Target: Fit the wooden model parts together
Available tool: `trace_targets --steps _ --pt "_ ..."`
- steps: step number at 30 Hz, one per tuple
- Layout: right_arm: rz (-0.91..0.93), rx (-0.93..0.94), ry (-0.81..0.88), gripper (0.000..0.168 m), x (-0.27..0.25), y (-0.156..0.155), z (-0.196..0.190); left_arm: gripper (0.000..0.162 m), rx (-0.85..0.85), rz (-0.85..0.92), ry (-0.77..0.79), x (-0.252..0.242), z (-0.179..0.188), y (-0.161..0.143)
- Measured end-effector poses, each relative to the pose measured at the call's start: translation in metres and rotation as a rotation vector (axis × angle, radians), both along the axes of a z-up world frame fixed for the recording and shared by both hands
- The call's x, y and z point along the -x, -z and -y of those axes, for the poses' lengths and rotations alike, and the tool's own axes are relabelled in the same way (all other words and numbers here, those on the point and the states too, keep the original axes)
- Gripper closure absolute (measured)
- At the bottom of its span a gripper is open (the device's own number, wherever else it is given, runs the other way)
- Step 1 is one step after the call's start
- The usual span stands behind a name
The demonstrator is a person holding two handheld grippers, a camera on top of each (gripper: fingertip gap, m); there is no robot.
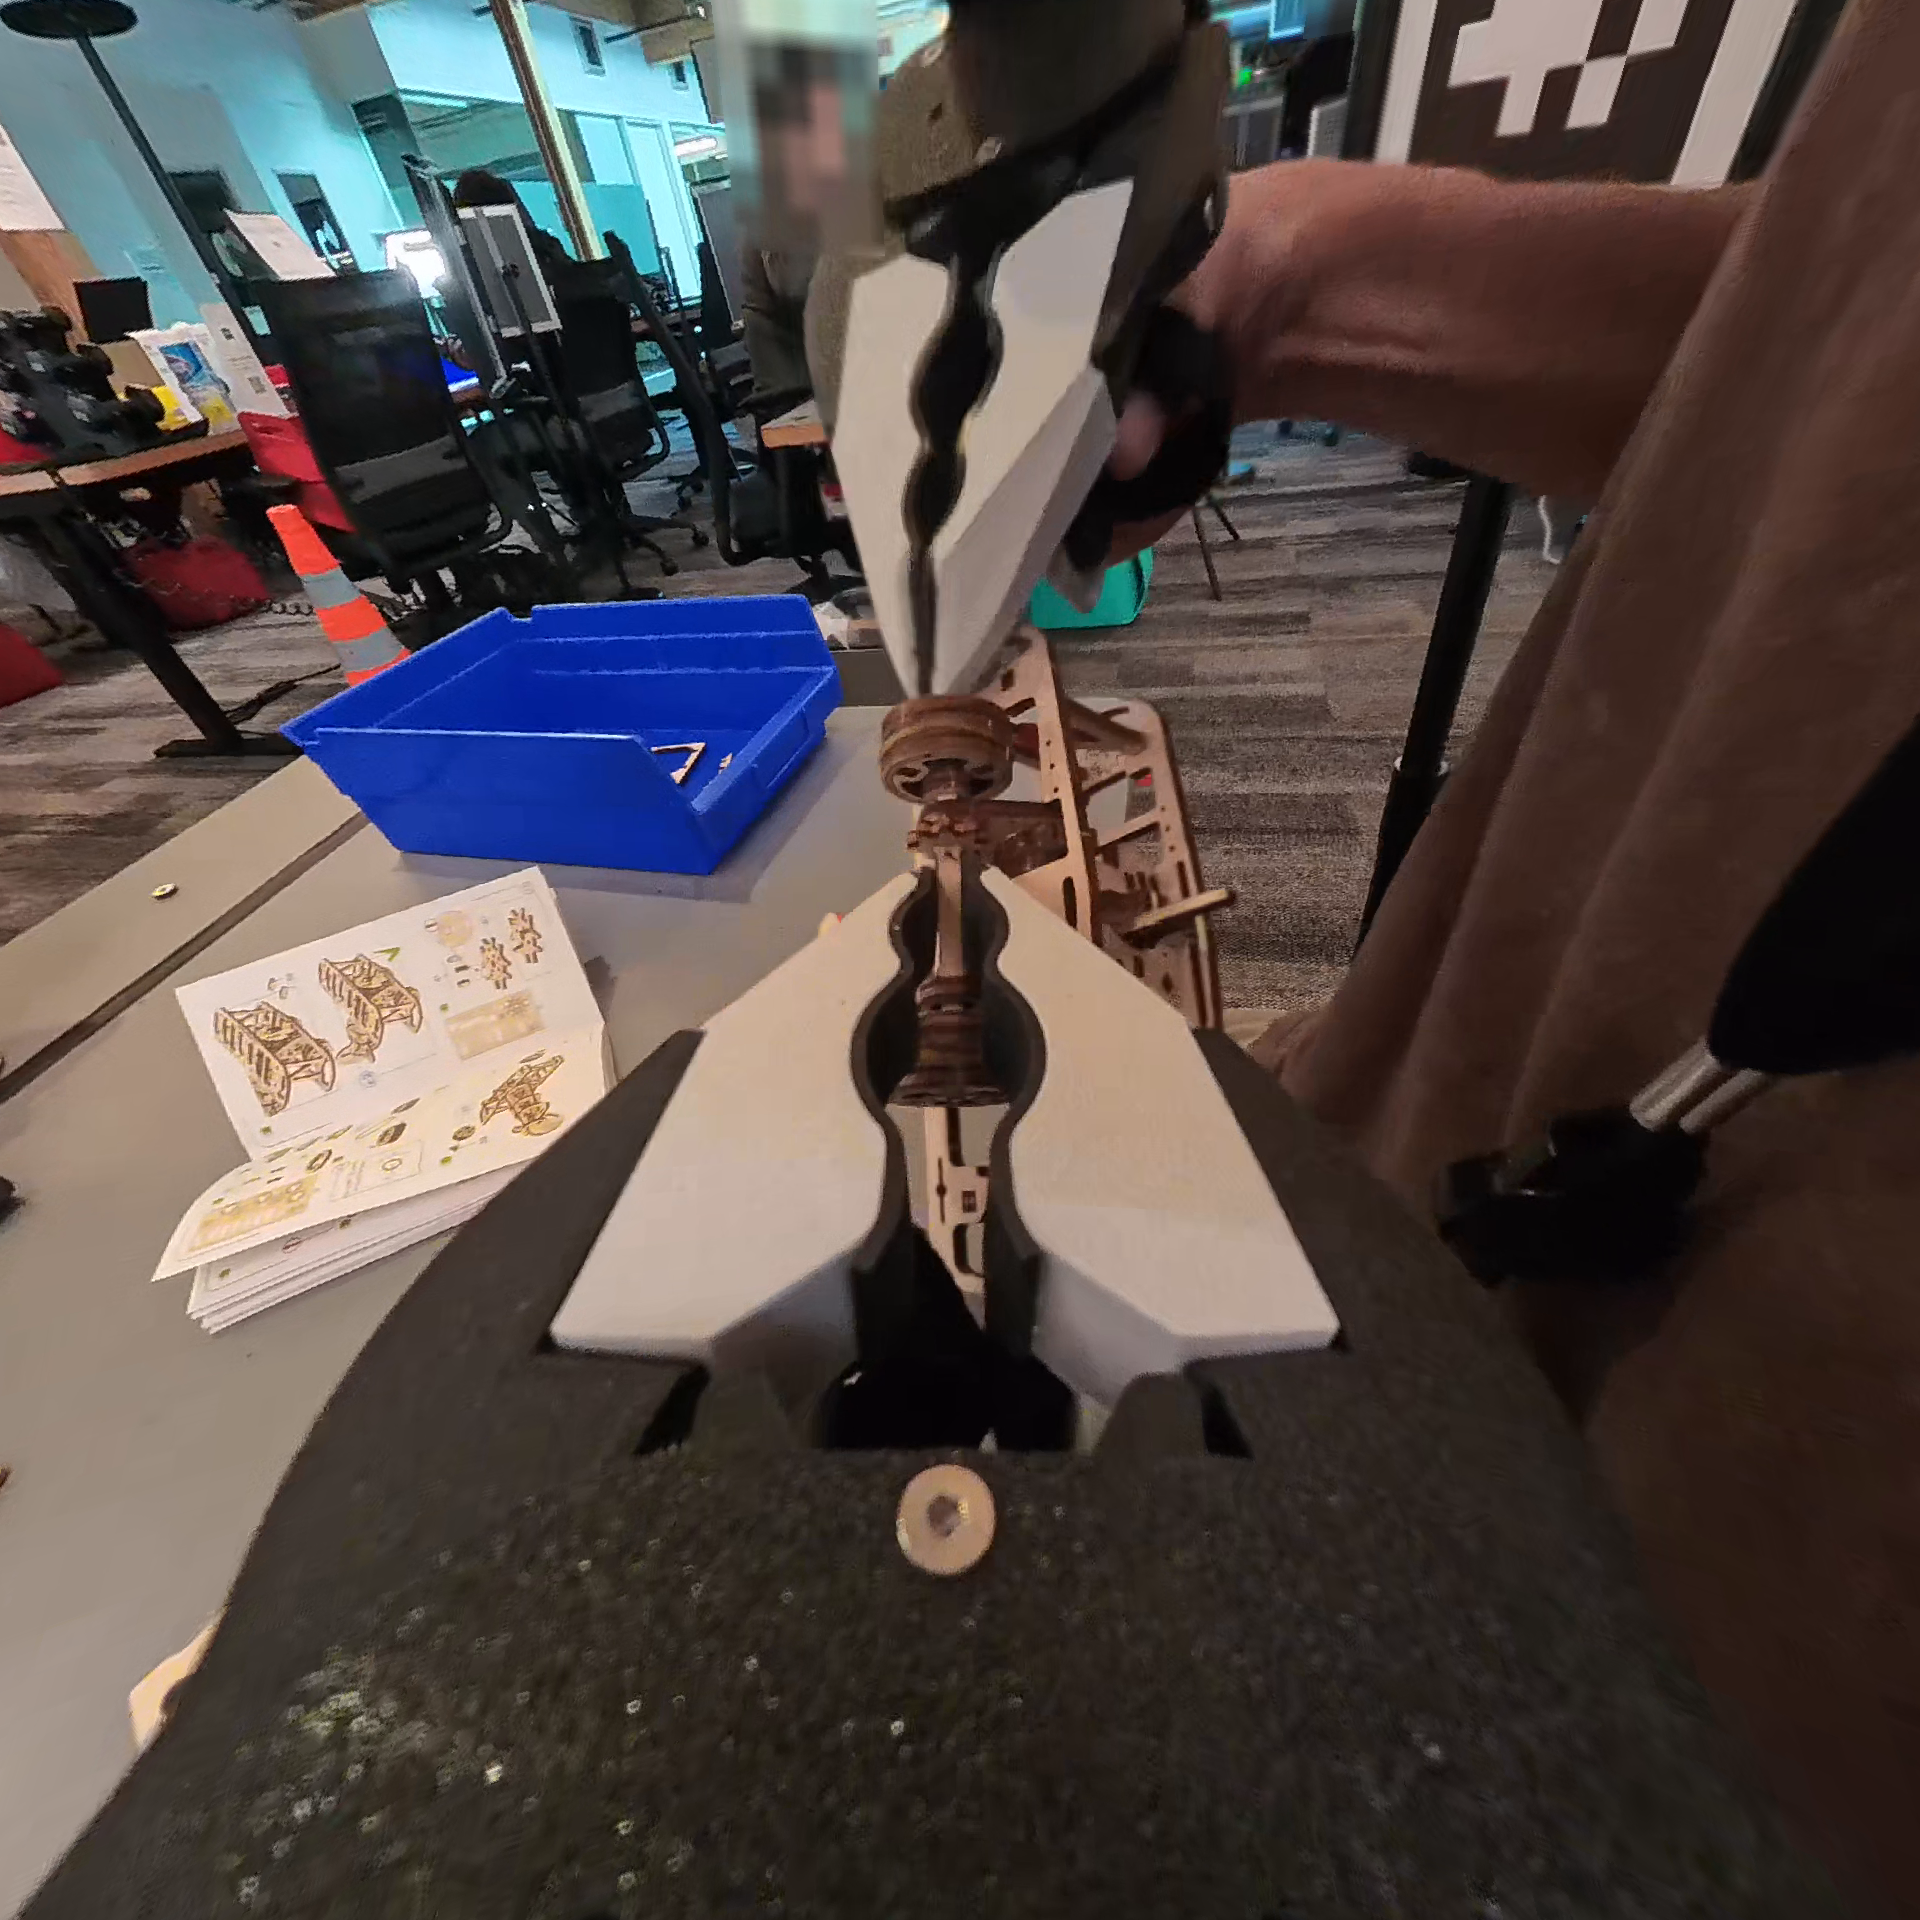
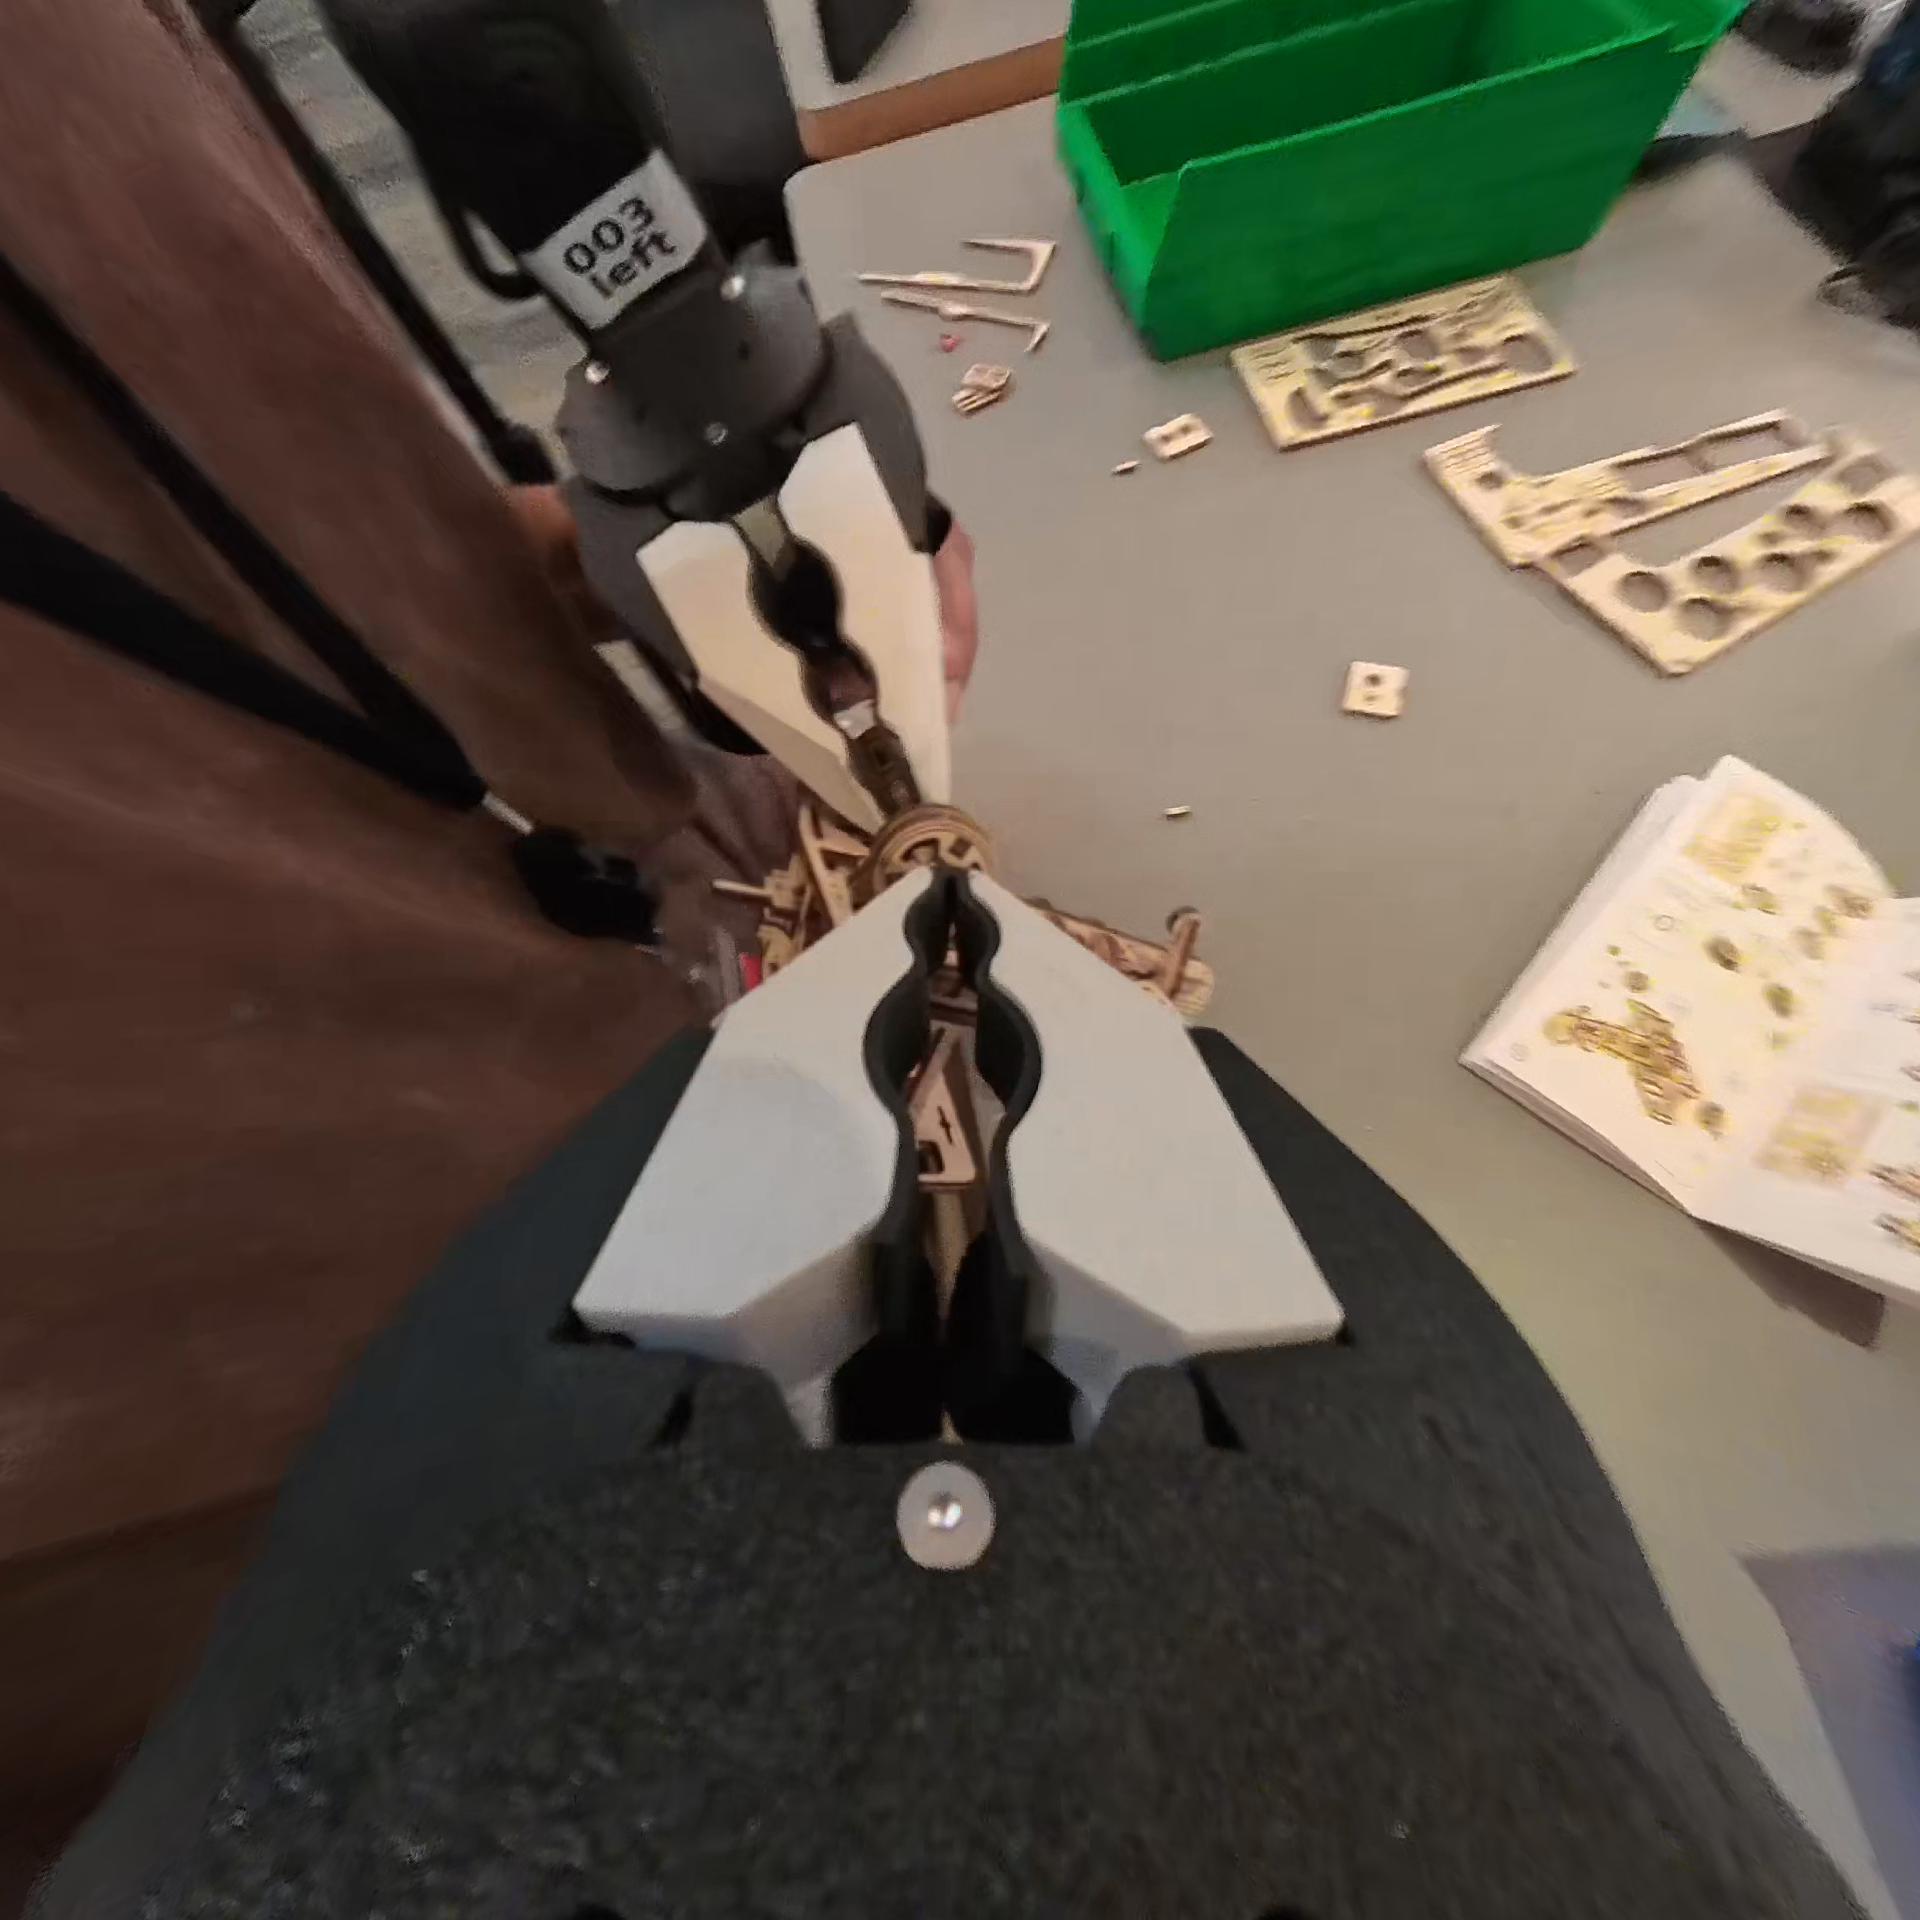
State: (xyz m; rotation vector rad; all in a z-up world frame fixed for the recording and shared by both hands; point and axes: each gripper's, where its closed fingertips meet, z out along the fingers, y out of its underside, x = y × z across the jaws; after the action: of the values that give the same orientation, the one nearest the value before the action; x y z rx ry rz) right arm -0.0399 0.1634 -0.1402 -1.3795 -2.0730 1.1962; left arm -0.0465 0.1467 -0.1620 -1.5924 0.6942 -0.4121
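Nearest the lens in the left wrist view, the left gripper [image 1: 948, 883] is seen closed on the wooden axle assembly [image 1: 951, 997], a dark turned shaft that is clamped in the scalloped channel between the pale fingers [image 1: 769, 1132]. Beyond the fingertips the shaft ends in a wooden wheel [image 1: 943, 740], which is pinched from above by the tips of the right gripper [image 1: 928, 681], held by a person's hand [image 1: 1382, 312]. Behind the wheel a pale wooden model frame [image 1: 1117, 831] stands on the grey table [image 1: 125, 1403].

From the right wrist view the right gripper [image 2: 948, 878] is shown drawn nearly together, its tips meeting at the wheel [image 2: 928, 840]; part of the frame [image 2: 940, 1122] is visible through the gap lower down, though whether it is touched cannot be told. The left gripper [image 2: 896, 800] is seen opposite, closed on the axle assembly [image 2: 878, 756].

A blue bin [image 1: 582, 727] and an open instruction booklet [image 1: 384, 1049] are shown only partly shared between views: the bin appears in the left view alone, while the booklet [image 2: 1714, 1018] appears in both. A green bin [image 2: 1351, 177], punched wooden sheets [image 2: 1662, 540] and loose offcuts [image 2: 977, 291] are shown only by the right view.
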Motion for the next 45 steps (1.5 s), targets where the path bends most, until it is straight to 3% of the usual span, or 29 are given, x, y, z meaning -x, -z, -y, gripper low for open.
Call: trace_targets --steps 3,5,8,23,45 --pt "0.01 0.07 -0.07 0.167 0.002 -0.001 0.006 0.161 0.006 -0.003 -0.003 0.001 0.001 0.002" --pt "0.016 0.103 -0.096 0.156 0.002 -0.004 0.008 0.161 0.01 0.022 0.004 0.0 0.001 0.0" --pt "0.029 0.119 -0.127 0.153 0.002 -0.006 0.011 0.161 0.008 0.029 0.008 -0.001 0.003 -0.003" --pt "0.054 0.227 -0.171 0.154 -0.002 -0.006 0.012 0.161 0.031 0.141 0.024 -0.011 0.009 -0.003" --pt "0.067 0.228 -0.171 0.161 -0.011 0.004 0.021 0.162 0.119 0.186 0.08 -0.022 0.012 0.007"
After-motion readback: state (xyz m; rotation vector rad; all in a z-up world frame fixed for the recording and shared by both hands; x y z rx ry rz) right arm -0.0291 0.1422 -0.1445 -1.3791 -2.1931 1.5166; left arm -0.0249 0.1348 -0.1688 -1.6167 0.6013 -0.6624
